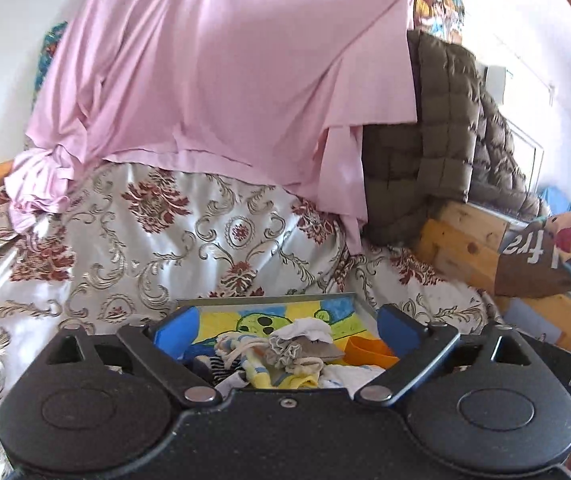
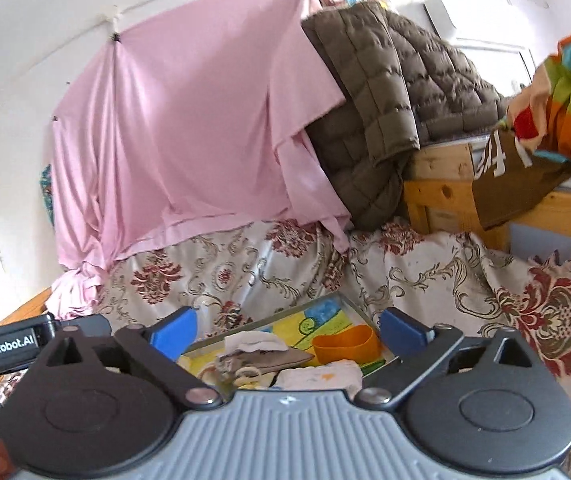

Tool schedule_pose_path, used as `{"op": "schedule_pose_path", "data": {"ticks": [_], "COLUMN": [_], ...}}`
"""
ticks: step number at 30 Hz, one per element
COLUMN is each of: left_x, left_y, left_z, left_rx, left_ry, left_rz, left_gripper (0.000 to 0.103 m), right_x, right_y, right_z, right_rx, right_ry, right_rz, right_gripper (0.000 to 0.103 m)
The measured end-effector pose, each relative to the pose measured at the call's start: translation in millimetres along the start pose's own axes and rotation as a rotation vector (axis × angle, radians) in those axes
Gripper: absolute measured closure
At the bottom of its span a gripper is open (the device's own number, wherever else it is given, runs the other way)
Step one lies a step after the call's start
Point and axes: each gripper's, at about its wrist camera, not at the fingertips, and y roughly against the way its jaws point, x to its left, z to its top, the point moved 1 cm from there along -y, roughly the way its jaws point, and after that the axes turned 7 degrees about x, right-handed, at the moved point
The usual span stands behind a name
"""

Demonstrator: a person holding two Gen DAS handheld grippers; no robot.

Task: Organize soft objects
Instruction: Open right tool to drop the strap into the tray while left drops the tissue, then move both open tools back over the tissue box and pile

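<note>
A tray (image 1: 269, 301) with a bright cartoon print lies on the floral bedspread and holds a heap of small socks and cloths (image 1: 285, 354). In the right wrist view the same tray (image 2: 349, 300) holds the soft pile (image 2: 261, 354) and an orange cup (image 2: 345, 346). My left gripper (image 1: 287, 330) is open, its blue fingertips (image 1: 177, 330) spread on either side of the pile, holding nothing. My right gripper (image 2: 287, 330) is open and empty above the tray's near side.
A pink sheet (image 1: 221, 64) hangs behind the bed. A brown quilted jacket (image 1: 437, 128) drapes over a wooden frame (image 1: 461, 240). Colourful cloth (image 2: 565, 92) lies on the frame at right. The floral bedspread (image 1: 125, 248) surrounds the tray.
</note>
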Motion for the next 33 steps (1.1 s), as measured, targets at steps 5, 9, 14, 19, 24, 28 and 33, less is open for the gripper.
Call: {"op": "schedule_pose_path", "data": {"ticks": [5,9,14,19,24,28,33], "left_x": [3.6,9.4,16.6,21.5,29.8,37.8,54.2], "left_y": [34.7,53.4,69.1,82.0,90.5,96.3,101.5], "left_z": [-20.7,-37.3,-55.4,-71.6,-87.0,-99.6,-121.1], "left_rx": [-0.032,-0.04,-0.022,-0.007,0.023,0.061,0.12], "left_ry": [0.0,0.018,0.017,-0.013,-0.029,-0.06,-0.033], "left_rz": [0.021,0.035,0.047,0.051,0.054,0.06,0.058], "left_gripper": [0.002,0.001,0.001,0.001,0.001,0.001,0.001], "right_x": [8.8,8.3,9.1,10.1,12.1,14.3,17.4], "right_y": [34.7,53.8,67.2,80.0,87.8,88.4,81.0], "right_z": [-18.4,-34.3,-45.8,-56.8,-65.7,-73.3,-85.8], "right_rx": [-0.042,-0.038,-0.013,0.006,0.038,0.096,0.192], "right_ry": [0.028,0.026,0.024,0.032,0.033,0.042,0.047], "right_rz": [0.011,0.018,0.001,-0.023,-0.035,-0.066,-0.082], "right_gripper": [0.0,0.0,0.0,0.0,0.0,0.0,0.0]}}
